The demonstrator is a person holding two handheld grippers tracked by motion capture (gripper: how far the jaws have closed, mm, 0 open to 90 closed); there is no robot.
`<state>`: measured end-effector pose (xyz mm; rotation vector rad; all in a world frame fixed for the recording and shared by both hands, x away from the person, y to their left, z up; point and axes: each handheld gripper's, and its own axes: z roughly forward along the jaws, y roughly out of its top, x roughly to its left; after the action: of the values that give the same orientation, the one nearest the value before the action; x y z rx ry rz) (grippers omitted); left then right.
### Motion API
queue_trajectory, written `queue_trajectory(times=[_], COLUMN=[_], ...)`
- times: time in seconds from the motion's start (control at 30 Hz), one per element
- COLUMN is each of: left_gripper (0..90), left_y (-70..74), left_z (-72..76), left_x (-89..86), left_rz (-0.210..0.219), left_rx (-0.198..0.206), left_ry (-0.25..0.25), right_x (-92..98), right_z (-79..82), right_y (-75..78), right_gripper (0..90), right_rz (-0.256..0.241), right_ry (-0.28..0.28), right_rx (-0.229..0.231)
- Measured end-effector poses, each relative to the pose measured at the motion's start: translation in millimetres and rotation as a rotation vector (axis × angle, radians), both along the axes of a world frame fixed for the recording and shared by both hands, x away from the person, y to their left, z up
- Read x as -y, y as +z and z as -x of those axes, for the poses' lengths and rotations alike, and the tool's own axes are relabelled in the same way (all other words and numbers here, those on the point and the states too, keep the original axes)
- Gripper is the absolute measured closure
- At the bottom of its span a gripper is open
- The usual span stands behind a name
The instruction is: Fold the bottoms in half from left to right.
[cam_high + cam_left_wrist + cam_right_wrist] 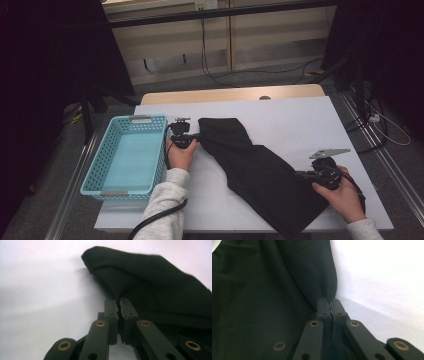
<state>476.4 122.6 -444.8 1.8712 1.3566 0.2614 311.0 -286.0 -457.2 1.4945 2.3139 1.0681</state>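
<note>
The black cloth (260, 170) lies slantwise across the middle of the table (295, 120), from near the far left to the near edge, and splits the bare top in two. Behind and to the right of it the white surface lies open up to the far edge. Between the cloth and the blue basket (127, 155) only a narrow lane is left, and the left claw (196, 136) with its hand (179, 155) stands in it, just beside the basket's wall. The right claw (299, 175) and hand (342, 197) take up the near right corner. The basket's inside is open from above.
</note>
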Motion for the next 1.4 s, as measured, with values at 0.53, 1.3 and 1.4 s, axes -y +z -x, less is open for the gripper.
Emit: queue_trajectory(times=[0.53, 1.3, 1.4], left_gripper=[21.1, 52.6, 67.5], left_y=[1.2, -11.3, -10.2], left_z=[14.1, -40.2, -46.9], left_x=[5.0, 17.4, 18.3], left_rz=[-0.067, -0.036, -0.052], left_rx=[0.030, -0.038, -0.051], left_ry=[-0.038, 0.027, 0.001], right_x=[48.1, 38.4, 36.1], right_z=[-12.2, -9.6, -8.7], right_y=[4.5, 9.2, 10.7], right_gripper=[88.2, 52.6, 49.1], right_rz=[0.043, 0.057, 0.053], right_ry=[-0.104, -0.090, -0.078], right_rx=[-0.027, 0.041, 0.044])
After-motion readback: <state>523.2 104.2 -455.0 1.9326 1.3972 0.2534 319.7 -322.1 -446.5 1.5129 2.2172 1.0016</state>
